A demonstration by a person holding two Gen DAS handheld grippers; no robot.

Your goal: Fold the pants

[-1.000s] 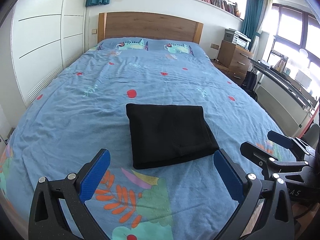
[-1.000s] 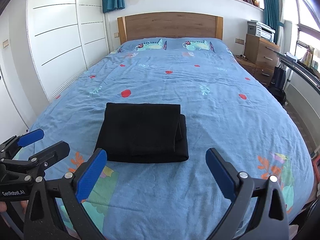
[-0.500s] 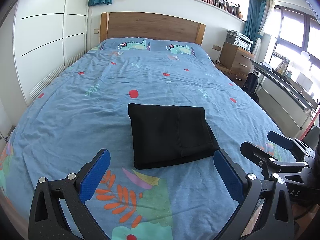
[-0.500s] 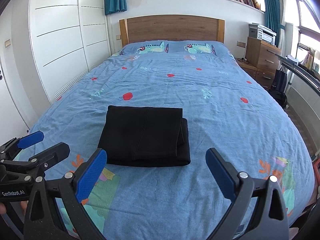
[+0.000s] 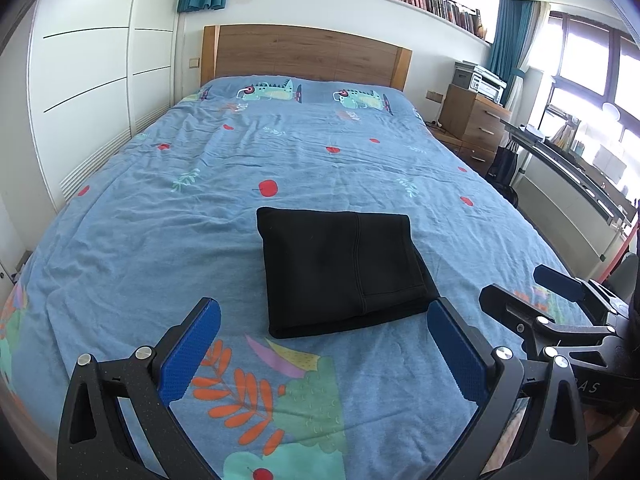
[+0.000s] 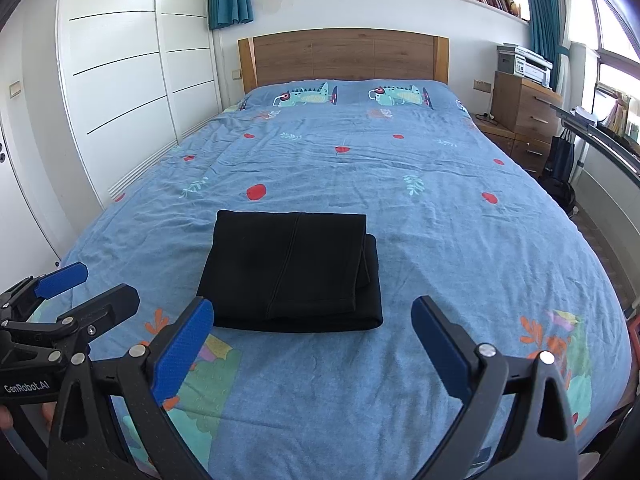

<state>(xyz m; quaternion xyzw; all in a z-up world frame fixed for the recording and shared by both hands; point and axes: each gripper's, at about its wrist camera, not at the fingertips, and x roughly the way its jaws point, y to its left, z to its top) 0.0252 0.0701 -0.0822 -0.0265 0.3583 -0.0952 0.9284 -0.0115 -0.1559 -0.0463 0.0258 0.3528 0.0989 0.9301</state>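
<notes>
Left tongs [image 5: 320,344]: blue pads spread wide apart, nothing between them, hanging over the near end of the bed [image 5: 120,248]. Seen also from the right wrist camera at 9 o'clock, low at the frame's left edge.

Pants [image 5: 344,272]: black, already folded into a compact, layered rectangle, lying flat on the blue patterned bedspread near the foot of the bed. From the left tongs, at 12 o'clock and slightly toward 1, just ahead of the pad tips, apart from them. A lower layer peeks out along the right side and the near edge. Long axis hard to call: the bundle reads close to square, perhaps a little longer running away toward the headboard [image 5: 308,54].

Right tongs [image 6: 312,344]: blue pads likewise spread wide, empty, apart from the cloth. From these, pants [image 6: 292,272] at 12 o'clock, drifting toward 11. In the left wrist view, right tongs at 3 o'clock, low at the frame's right edge.

Nearness: both tongs about equally close to the near edge of the bundle; neither touching it.

Judged status: folding apparently finished, nothing gripped; any further move likely only a tidy of the protruding right-hand layer, better reached by the right tongs.

Surroundings: white wardrobe [image 6: 120,80] at 9 o'clock, wooden drawers [image 6: 524,108] at 2 o'clock.
</notes>
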